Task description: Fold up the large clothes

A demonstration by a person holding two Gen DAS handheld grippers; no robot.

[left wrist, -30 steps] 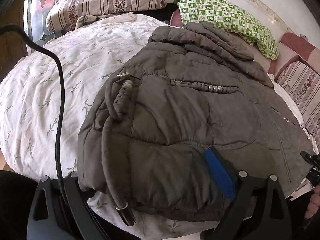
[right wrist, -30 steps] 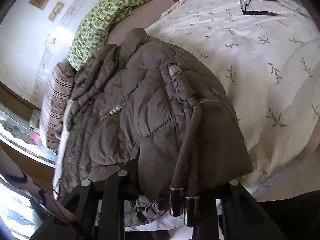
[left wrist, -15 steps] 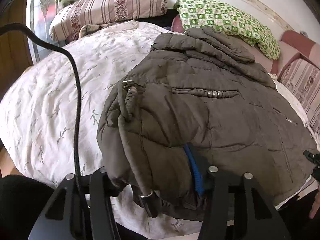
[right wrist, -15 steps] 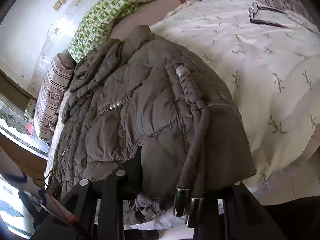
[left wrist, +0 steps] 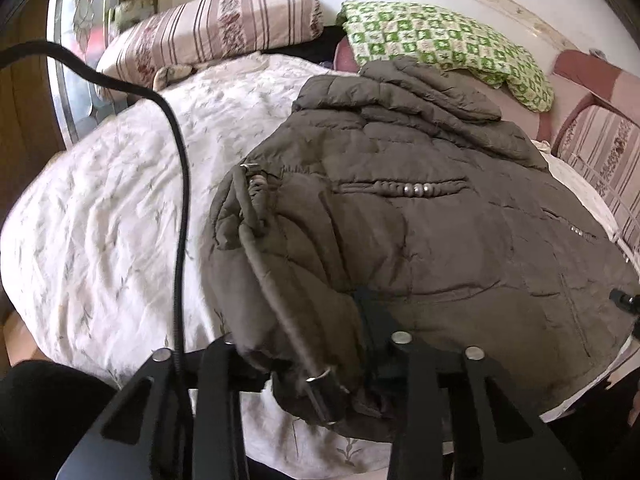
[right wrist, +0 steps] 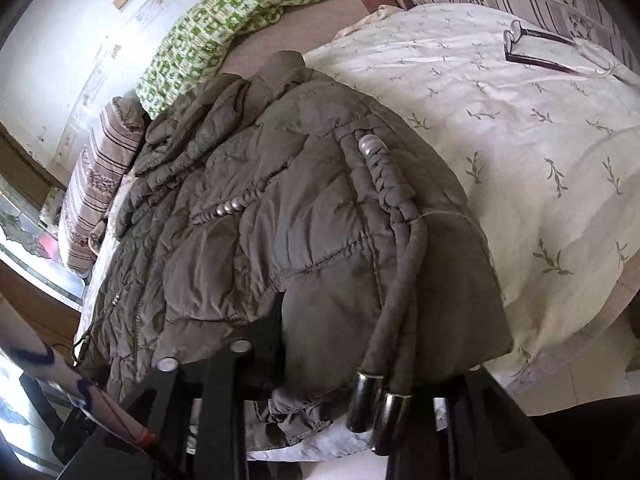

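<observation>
Left gripper is angling down at the bed's near edge, jaws closing with the jacket hem bunched between them. Fabric is filling the gap and the fingers are pressing into it, so it is clamping the hem. A drawcord with a metal tip is lying across the bunched fold, hanging down just in front of the jaws.

Right gripper is also tilting down, at the jacket's other near corner. Its jaws are closing too, with the hem between them; one finger is sitting on top of the padded fabric while the other is hiding under the fold, so I'm reading it as a pinch on the jacket, but contact on the far side is probably not checkable from here. Two cords with dark metal ends are dangling off the edge right beside it.

The jacket itself, a grey-brown quilted one, is lying spread on the floral quilt, collar end pointing away towards the green checked pillow. A striped pillow is sitting well apart at the head of the bed. Glasses are lying on the quilt, well clear of the jacket. A black cable is looping across the left wrist view over the quilt.
</observation>
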